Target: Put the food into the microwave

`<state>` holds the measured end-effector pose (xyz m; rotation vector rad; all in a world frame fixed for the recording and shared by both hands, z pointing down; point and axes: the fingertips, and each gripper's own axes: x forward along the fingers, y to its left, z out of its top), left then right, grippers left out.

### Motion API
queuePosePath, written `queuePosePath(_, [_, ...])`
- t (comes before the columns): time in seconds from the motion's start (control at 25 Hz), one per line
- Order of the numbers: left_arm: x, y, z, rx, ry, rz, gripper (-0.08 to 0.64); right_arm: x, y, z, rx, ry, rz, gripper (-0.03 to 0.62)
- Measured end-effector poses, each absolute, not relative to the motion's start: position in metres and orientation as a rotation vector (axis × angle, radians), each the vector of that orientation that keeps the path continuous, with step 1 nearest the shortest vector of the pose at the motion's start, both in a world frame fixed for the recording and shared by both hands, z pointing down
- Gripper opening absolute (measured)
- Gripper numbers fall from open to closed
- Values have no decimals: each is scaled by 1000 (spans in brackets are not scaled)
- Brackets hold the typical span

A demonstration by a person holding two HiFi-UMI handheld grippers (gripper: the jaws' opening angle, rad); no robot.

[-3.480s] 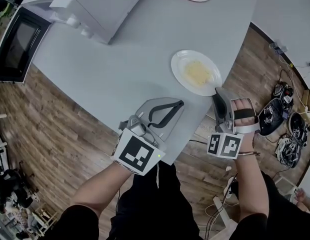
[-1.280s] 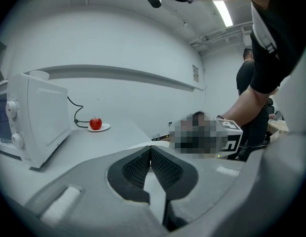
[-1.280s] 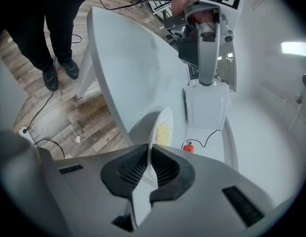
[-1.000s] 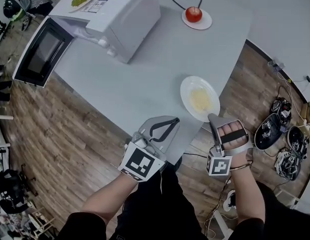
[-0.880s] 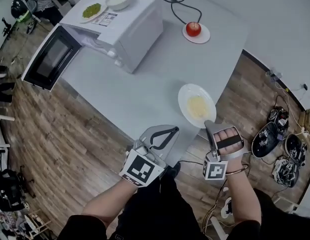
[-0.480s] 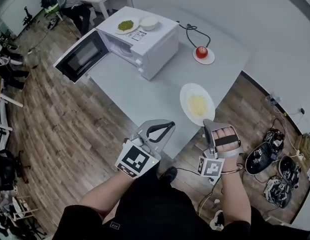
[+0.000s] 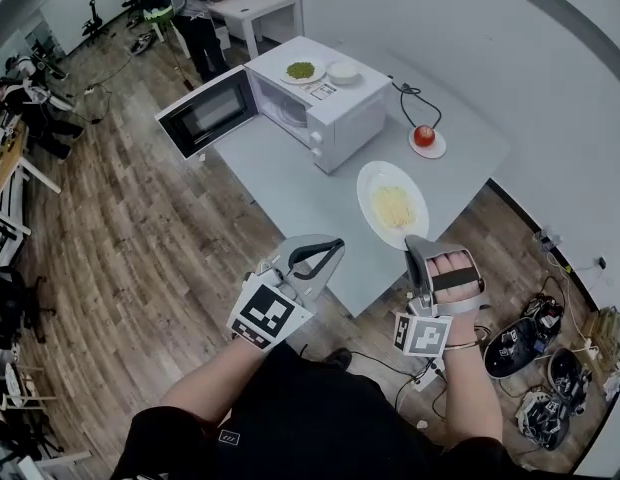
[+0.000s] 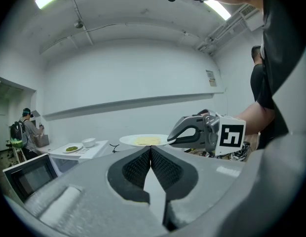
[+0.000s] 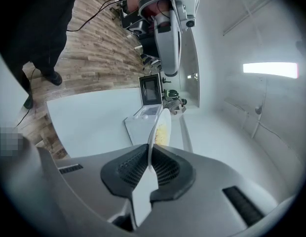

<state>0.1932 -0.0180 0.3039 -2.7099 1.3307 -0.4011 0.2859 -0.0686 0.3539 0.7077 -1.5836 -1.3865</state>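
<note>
One white plate (image 7: 373,182) of pale yellow food (image 7: 394,208), possibly noodles, was held at its near rim by the right gripper (image 7: 415,247). Its jaws were closed almost fully, with the thin rim pinched between them. The plate was held clear of the grey desk (image 7: 290,173), near the white microwave (image 7: 340,113), whose door (image 7: 205,118) stood open to the left. The left gripper (image 7: 330,248) was held just beside the right one, its jaws together with nothing between them.

The plate was judged stiff, smooth and breakable, and fairly heavy for a hold at one edge, so it could tilt or slip from the jaws. The food was judged soft and loose, likely to slide if the plate were tipped. A firm hold on the bare rim, away from the food, was judged best, with the plate kept level. A second hold on the rim by the free jaws might have steadied it.
</note>
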Motion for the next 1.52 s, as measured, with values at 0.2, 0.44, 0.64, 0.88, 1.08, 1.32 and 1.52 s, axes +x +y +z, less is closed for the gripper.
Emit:
queuePosePath(0.2, [157, -11, 297, -2684, 1376, -353, 8, 255, -60, 341, 685, -1584, -1417, 34])
queuePosePath(0.44, [89, -12, 287, -2657, 1402, -349, 8, 187, -63, 329, 669, -1589, -1449, 35])
queuePosePath(0.64, [23, -14, 280, -2629, 1436, -328, 8, 121, -67, 319, 665, -1599, -1476, 35])
queuePosePath(0.88, [-59, -12, 280, -2634, 1436, -321, 8, 41, -67, 315, 657, -1602, -1483, 35])
queuePosePath(1.08, [-119, -10, 283, -2644, 1429, -334, 8, -14, -68, 316, 660, -1594, -1468, 35])
queuePosePath(1.32, [-142, -25, 284, -2662, 1406, -323, 8, -53, -80, 321, 644, -1621, -1458, 35])
queuePosePath(1.52, [-155, -56, 287, -2659, 1445, -325, 8, -72, -108, 328, 617, -1636, -1488, 37])
